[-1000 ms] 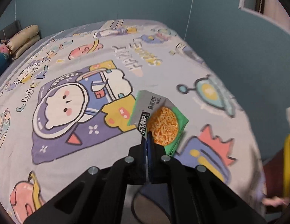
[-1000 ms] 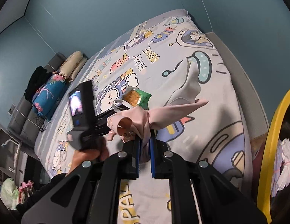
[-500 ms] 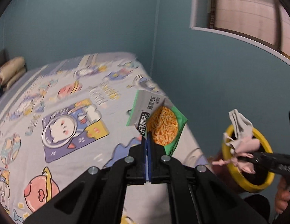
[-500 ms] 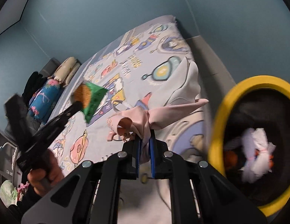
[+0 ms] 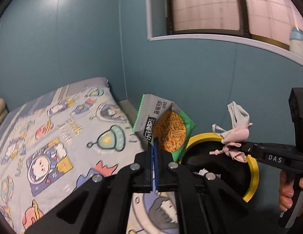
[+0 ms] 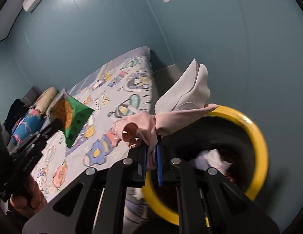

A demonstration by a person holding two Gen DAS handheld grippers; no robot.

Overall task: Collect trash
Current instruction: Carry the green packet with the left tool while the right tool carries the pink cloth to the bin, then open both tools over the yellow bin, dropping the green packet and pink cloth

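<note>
Swung away from the bed (image 5: pixel 53 136) toward the yellow-rimmed bin (image 6: pixel 257 136). Left gripper (image 5: pixel 154 146) fingers clamped on green snack packet (image 5: pixel 167 128); right gripper (image 6: pixel 151 152) fingers pinching pink cloth bundle (image 6: pixel 171 117) above the rim. Drop likely next.

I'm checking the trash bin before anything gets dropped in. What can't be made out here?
- Left wrist view: most of the bin's inside is hidden by both hand-held grippers.
- Right wrist view: the white wad in the bin is blurred and unidentifiable.
- Right wrist view: the pink mask covers part of the bin's rim.
</note>
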